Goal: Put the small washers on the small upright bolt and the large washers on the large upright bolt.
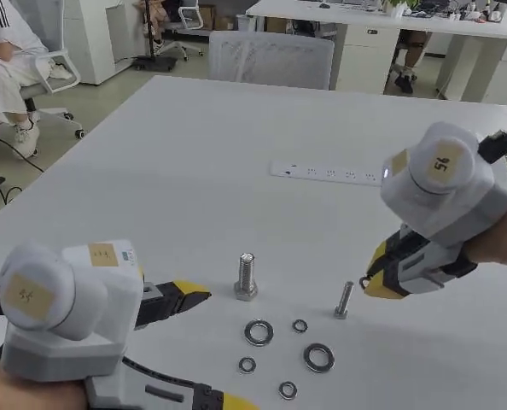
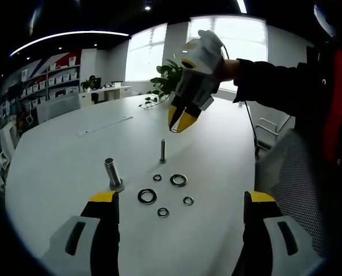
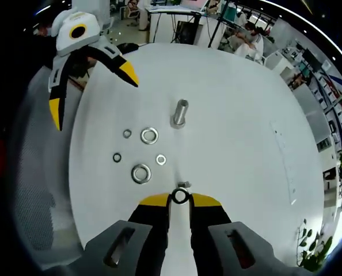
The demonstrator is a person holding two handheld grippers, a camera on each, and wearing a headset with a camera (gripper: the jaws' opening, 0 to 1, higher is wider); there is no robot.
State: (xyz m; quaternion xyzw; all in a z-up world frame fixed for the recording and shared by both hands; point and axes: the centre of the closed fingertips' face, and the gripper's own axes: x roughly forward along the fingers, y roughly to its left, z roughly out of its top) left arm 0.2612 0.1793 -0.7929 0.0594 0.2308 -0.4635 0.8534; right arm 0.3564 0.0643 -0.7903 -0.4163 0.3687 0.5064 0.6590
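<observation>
Small washer [image 3: 179,191]: pinched by its rim at the very tips of the right fingers [image 3: 154,201], with its hole left clear between them.
Right fingers: closed almost together on that one ring and carrying nothing else.
Small upright bolt [image 3: 184,184]: stands on the desk [image 1: 194,171] just beyond the right fingers' tips. It seems to sit slightly ahead of the held ring, but the fisheye view makes the alignment hard to judge.
Left fingers [image 2: 105,198]: spread wide, holding nothing, hovering above the desk.
Loose rings: two large washers [image 2: 140,196] and three small washers [image 2: 159,212] lie flat ahead of the left fingers, within the gap between the tips.
Large upright bolt [image 2: 113,174]: just beyond one tip of the left fingers, with no washer visible on it.
Handling: the rings are thin, stiff and light. They look like smooth metal, so they are likely to slip or flick out of a pinch.
Where to grip: across the outer rim on opposite edges, keeping the hole free for the thread. A ring lying flat probably needs the tips pressed close to the desk.
Step judged: lowering the held ring over the small bolt.
</observation>
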